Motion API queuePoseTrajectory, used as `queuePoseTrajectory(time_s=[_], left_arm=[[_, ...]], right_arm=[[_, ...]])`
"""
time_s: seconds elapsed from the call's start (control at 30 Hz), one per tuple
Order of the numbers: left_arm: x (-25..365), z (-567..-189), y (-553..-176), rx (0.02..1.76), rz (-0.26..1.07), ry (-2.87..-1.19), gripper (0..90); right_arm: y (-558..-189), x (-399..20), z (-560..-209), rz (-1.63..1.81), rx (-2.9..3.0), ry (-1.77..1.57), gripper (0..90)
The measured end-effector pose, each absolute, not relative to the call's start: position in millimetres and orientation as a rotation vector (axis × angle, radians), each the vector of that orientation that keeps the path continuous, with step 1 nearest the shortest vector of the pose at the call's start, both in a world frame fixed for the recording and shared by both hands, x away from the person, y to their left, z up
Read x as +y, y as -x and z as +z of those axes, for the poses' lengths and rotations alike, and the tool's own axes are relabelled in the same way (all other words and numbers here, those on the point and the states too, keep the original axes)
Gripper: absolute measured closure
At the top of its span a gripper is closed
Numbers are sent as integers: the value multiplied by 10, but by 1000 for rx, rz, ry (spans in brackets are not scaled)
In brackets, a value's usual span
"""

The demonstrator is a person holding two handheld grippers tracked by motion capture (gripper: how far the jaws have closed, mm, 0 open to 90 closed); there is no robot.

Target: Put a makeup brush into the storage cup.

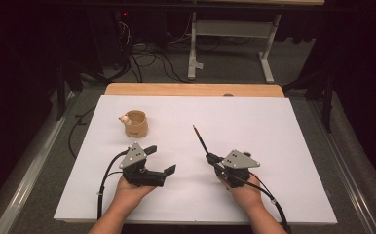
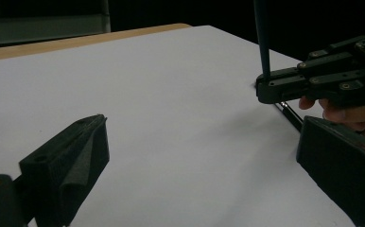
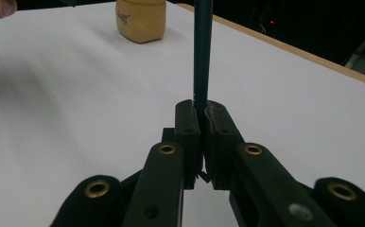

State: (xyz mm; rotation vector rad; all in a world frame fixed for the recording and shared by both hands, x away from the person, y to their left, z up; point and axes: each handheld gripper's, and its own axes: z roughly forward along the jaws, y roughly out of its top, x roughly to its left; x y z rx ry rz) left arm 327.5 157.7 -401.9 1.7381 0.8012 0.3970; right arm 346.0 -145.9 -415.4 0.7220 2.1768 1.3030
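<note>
Jaws of the right gripper (image 1: 209, 158) are clamped on a brush (image 1: 200, 140) angled above the white counter (image 1: 273, 126), its tip seen from the high view, while the left gripper (image 1: 160, 159) holds its jaws wide apart near a wooden cup (image 1: 136, 124).

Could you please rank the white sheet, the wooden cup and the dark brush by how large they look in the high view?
1. White sheet, by far the largest.
2. Dark brush: longer than the cup is wide, but very thin.
3. Wooden cup; it covers more area, so these two are a close call.

Gripper (image 3: 202, 113) on brush (image 3: 202, 52) (cup (image 3: 140, 20) beyond)
</note>
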Motion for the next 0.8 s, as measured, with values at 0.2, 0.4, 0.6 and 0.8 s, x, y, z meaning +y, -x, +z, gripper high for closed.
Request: queuePoseTrajectory(time_s=[0.2,0.4,0.6,0.8], left_arm=[[1479,-3943,-3331,772,395,-1735,24],[1394,-3881,-3409,746,399,-1721,20],[1333,-3864,-3450,742,377,-1701,19],[1301,-3897,-3382,730,348,-1718,6]], right_arm=[[-3466,-1463,-4176,1302,2184,-723,872],[-3473,-1440,-4198,1307,2189,-725,873],[-3459,-1415,-4209,1307,2197,-719,872],[-3432,-1376,-4220,1306,2209,-702,872]])
